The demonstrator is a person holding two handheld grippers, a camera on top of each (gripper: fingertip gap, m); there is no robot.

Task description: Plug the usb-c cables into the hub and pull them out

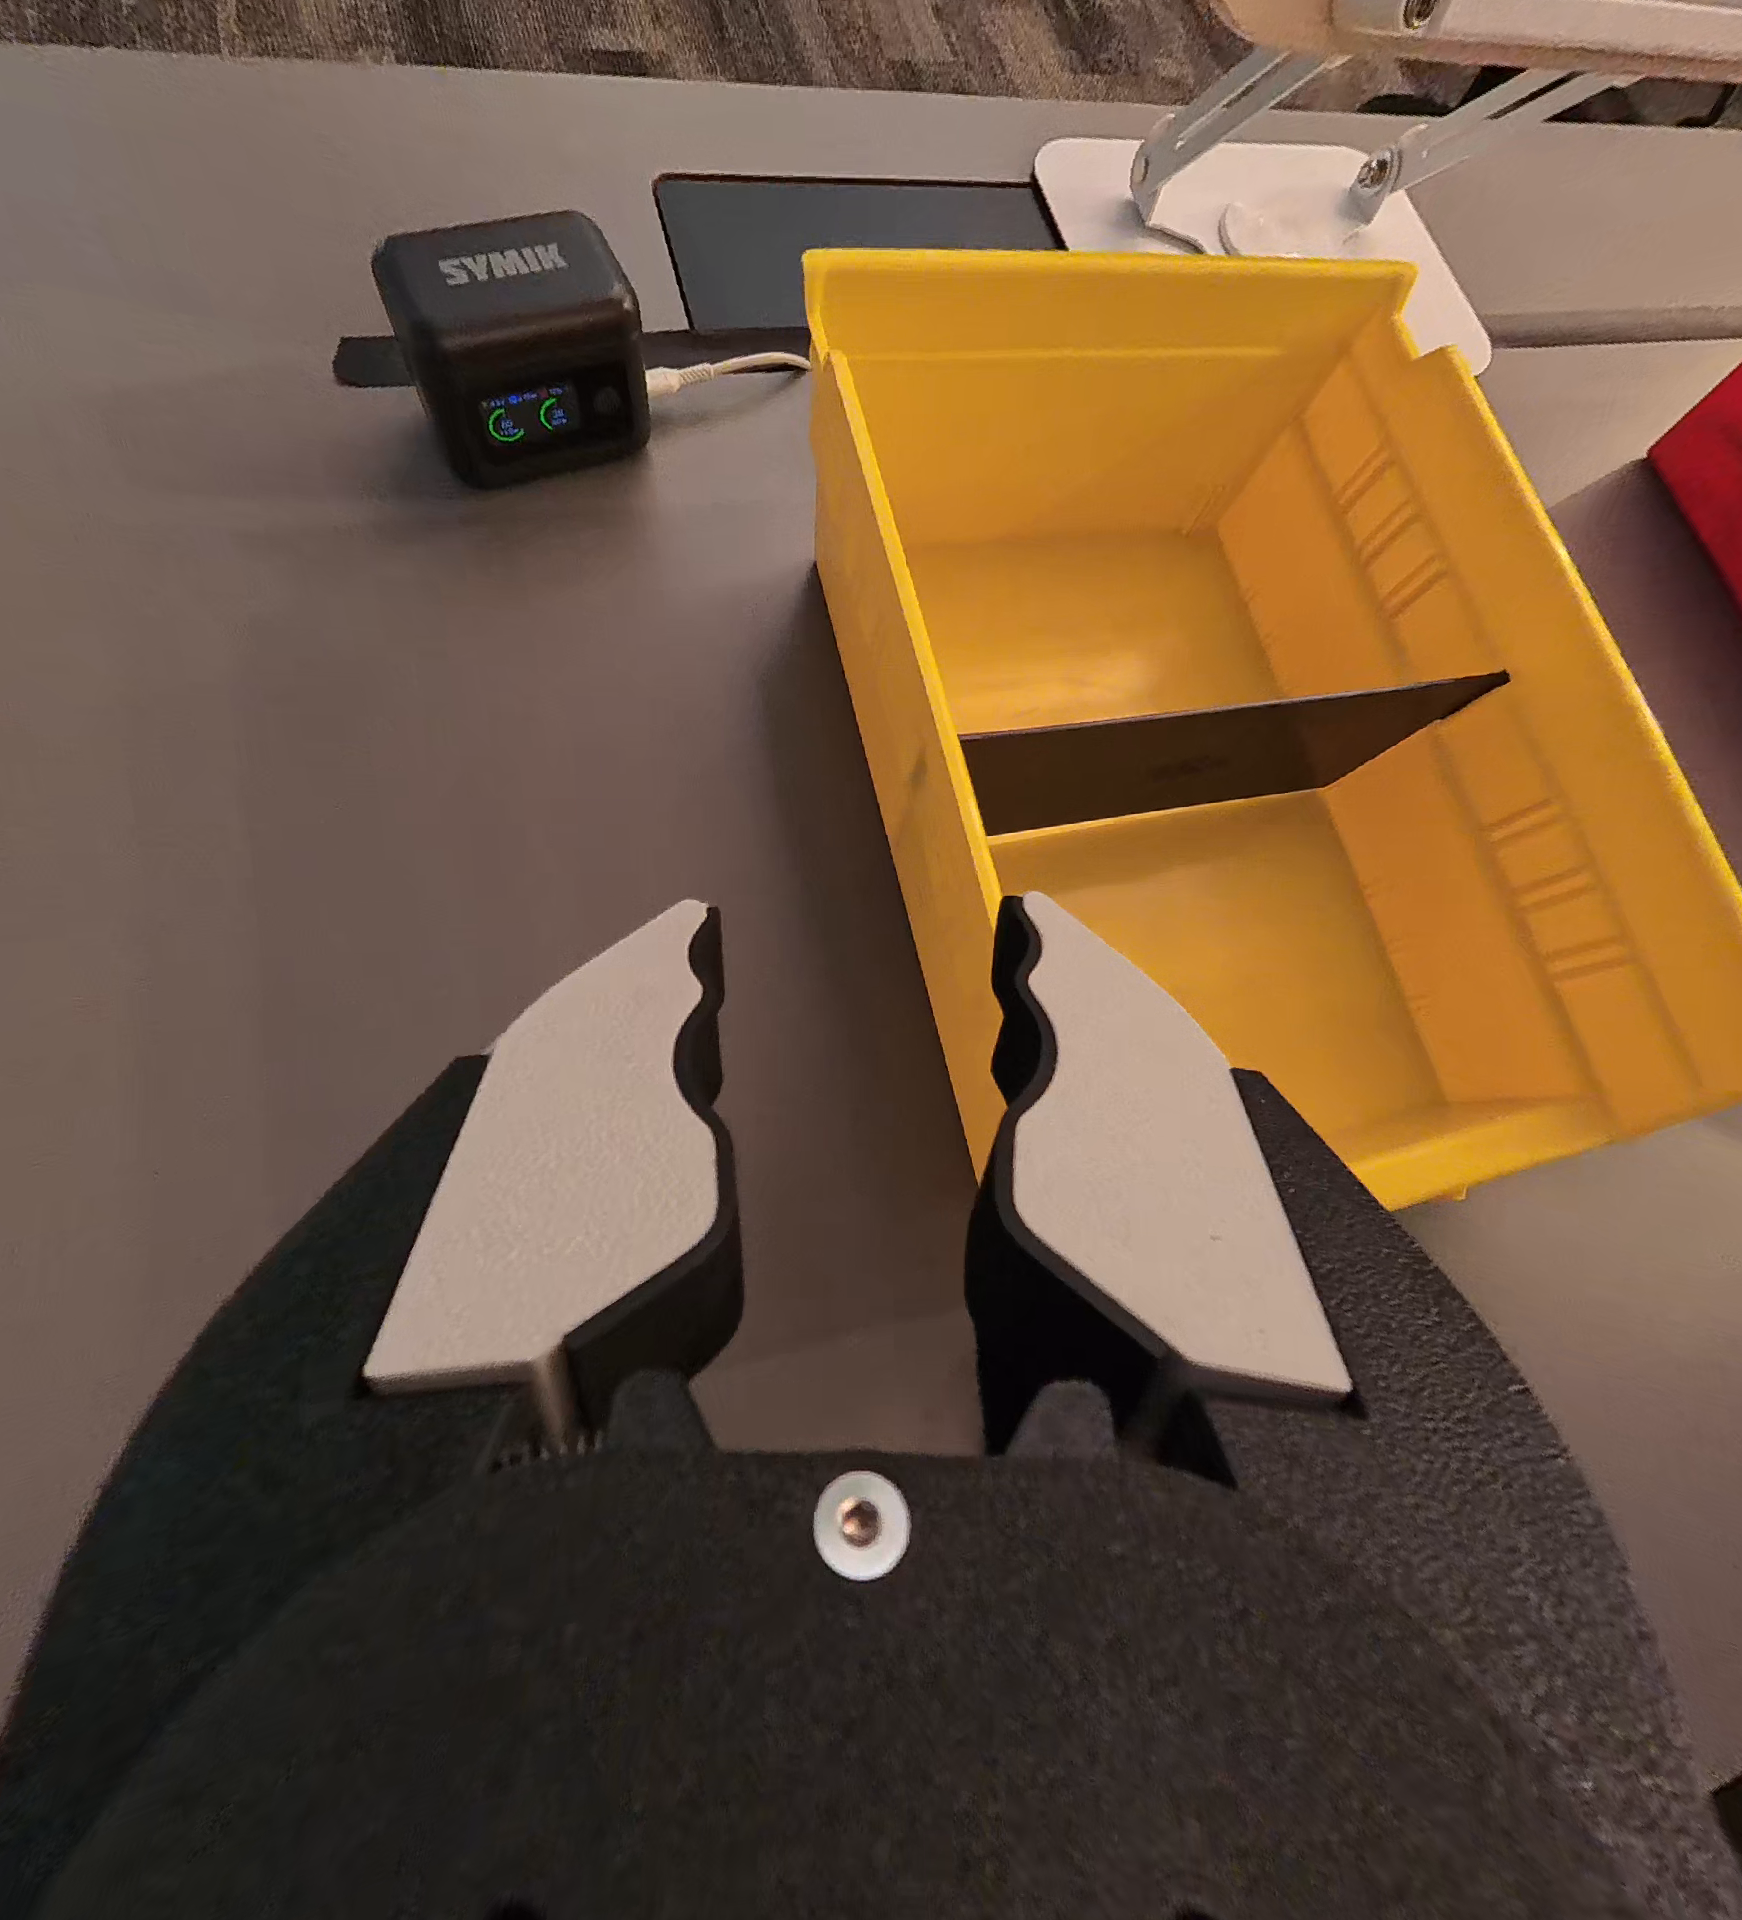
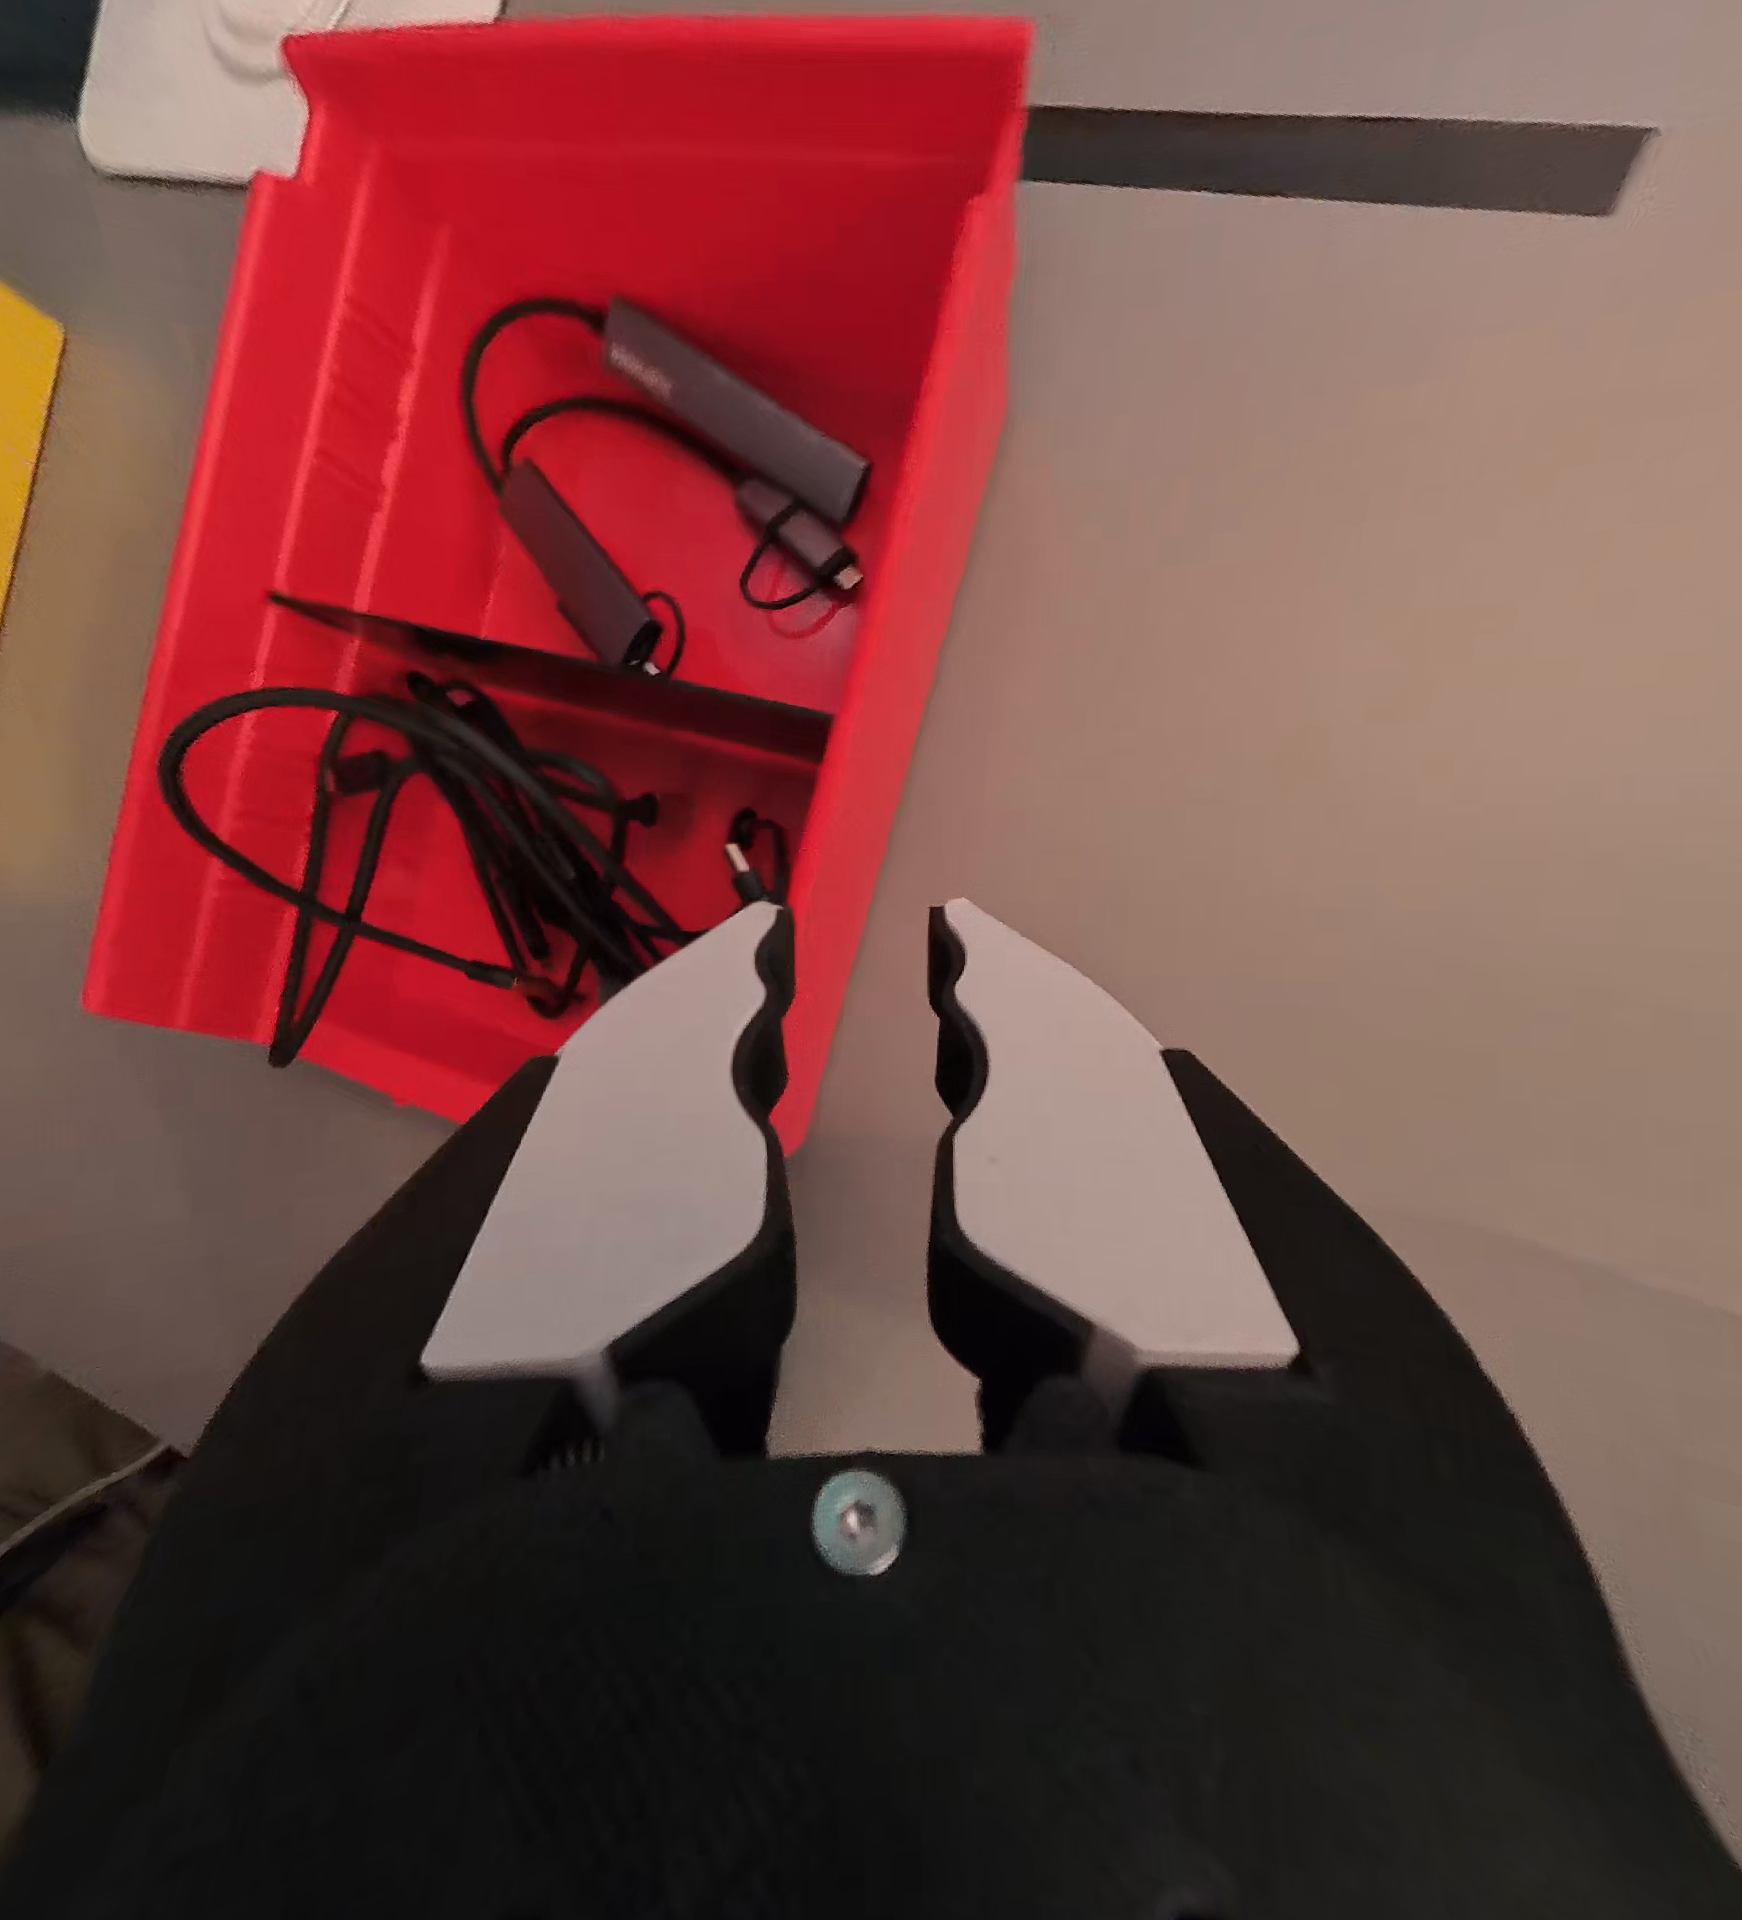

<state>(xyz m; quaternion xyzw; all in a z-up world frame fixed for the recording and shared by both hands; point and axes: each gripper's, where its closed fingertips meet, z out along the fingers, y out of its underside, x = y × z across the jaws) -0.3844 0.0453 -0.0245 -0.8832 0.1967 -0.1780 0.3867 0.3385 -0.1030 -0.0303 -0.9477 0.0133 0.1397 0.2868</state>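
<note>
Two handheld grippers hang over a grey table [image 1: 275,727], each with its fingers spread and nothing between them. The left gripper [image 1: 856,925] sits just left of a yellow bin [image 1: 1106,301], its right fingertip overlapping the bin's near-left wall in the left wrist view. A dark divider [image 1: 1210,764] splits that bin into a far and a near compartment, and both show only bare yellow floor. Far left of the bin stands a small black power block [image 1: 508,338] with a lit screen and a pale cable [image 1: 732,369] plugged into its right side; behind the bin is a white stand base [image 1: 1085,197], and a red edge shows at the far right. In the right wrist view, the right gripper [image 2: 859,914] hovers at the near-right corner of a red bin [image 2: 659,114], its left finger over the bin's near wall. A dark divider [image 2: 576,675] parts this bin too. The far compartment holds two dark grey hubs [image 2: 732,400] with short black leads, one lying nearer than the other. The near compartment holds a tangle of black cables [image 2: 493,800], one loop spilling over the near-left rim and one plug [image 2: 745,865] lying just beyond the left fingertip.
</note>
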